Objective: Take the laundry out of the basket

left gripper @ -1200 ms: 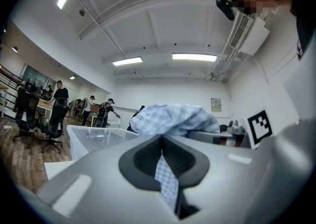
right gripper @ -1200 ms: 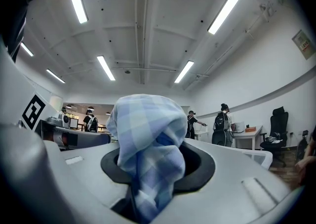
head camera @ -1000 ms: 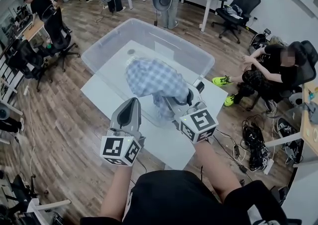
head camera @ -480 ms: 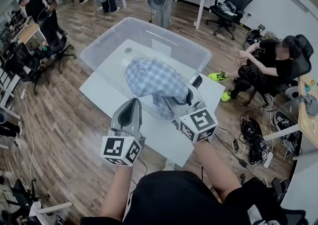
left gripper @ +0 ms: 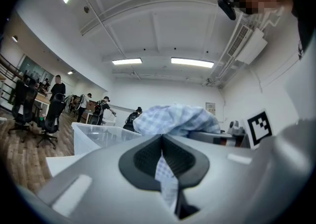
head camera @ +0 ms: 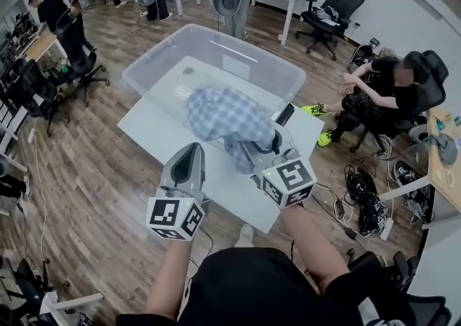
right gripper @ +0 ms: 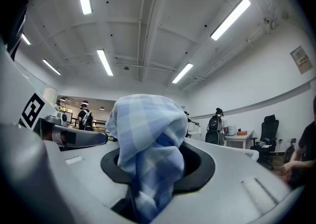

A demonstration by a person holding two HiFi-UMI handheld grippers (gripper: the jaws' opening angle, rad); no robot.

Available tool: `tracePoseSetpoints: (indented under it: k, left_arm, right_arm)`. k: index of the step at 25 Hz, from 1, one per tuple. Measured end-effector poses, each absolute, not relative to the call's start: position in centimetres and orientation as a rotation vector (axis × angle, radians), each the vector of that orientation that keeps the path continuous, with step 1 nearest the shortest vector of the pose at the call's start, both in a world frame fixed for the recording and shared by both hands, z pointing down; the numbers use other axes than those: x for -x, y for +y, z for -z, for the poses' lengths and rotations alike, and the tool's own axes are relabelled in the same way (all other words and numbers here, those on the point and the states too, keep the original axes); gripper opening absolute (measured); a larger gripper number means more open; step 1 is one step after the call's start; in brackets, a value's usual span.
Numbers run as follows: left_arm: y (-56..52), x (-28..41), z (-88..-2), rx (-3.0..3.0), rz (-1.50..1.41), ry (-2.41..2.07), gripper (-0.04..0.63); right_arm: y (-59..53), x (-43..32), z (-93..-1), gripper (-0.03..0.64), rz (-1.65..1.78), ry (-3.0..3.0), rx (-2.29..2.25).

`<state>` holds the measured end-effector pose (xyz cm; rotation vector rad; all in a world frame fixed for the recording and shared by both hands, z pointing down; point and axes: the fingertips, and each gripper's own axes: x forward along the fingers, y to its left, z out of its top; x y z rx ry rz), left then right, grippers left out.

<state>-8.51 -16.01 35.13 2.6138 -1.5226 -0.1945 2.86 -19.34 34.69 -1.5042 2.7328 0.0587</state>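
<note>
Laundry point(head camera: 225, 117): light blue and white check, darker blue squares in the folds. Basket point(head camera: 245, 50): clear, colourless plastic. Tabletop point(head camera: 150, 130): white. Left claw point(head camera: 191, 150) and right claw point(head camera: 265, 146): pale grey shells, black ribbed pads, cubes with black-and-white square markers. Floor point(head camera: 94, 166): brown wood planks. Far right chair point(head camera: 325, 11): black. Seated person's shoes point(head camera: 315, 110), right side: neon yellow-green.
</note>
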Motion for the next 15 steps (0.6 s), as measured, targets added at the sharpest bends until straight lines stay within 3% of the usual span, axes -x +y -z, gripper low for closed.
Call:
tracePoseSetpoints:
  k: [15]
  left_arm:
    - [-10.9, 10.4, -35.6, -2.630, 0.199, -1.461, 0.009]
  right_arm:
    - [-13.8, -1.6, -34.4, 0.164, -0.062, 2.692, 1.573]
